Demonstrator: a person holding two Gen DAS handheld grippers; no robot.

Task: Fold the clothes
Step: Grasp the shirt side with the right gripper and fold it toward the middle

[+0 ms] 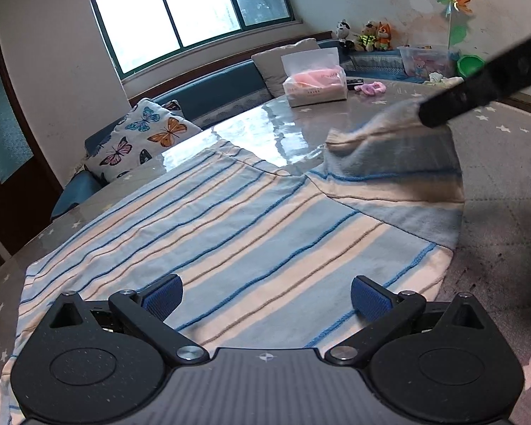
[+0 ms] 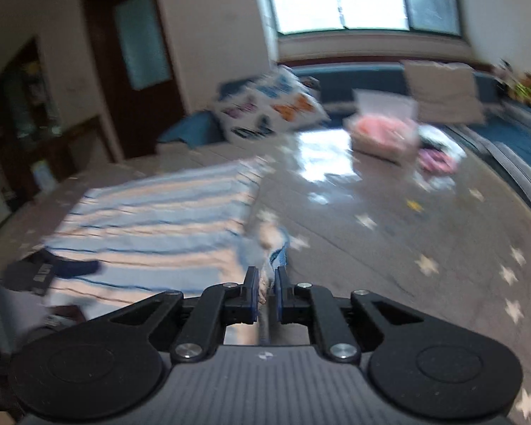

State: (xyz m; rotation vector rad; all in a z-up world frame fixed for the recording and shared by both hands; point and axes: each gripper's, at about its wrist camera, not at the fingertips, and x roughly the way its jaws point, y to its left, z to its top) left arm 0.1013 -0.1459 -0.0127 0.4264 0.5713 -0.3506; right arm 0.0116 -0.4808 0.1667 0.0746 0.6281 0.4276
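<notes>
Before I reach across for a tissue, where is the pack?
Left wrist view: the tissue pack sits upper right on the table's far side, beyond the striped cloth.

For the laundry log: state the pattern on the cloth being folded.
The cloth has light blue and cream bands with thin blue and brown lines; clearest in the left wrist view.

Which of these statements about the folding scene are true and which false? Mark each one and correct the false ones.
1. The right gripper is shut on a corner of the striped towel. True.
2. The left gripper has its jaws closed on the towel. False: its jaws stand open above it.
3. A tissue pack sits on the table. True.
4. The towel is already folded into a small square. False: it lies mostly spread flat, one corner lifted.
5. A butterfly cushion lies beyond the table. True.
</notes>
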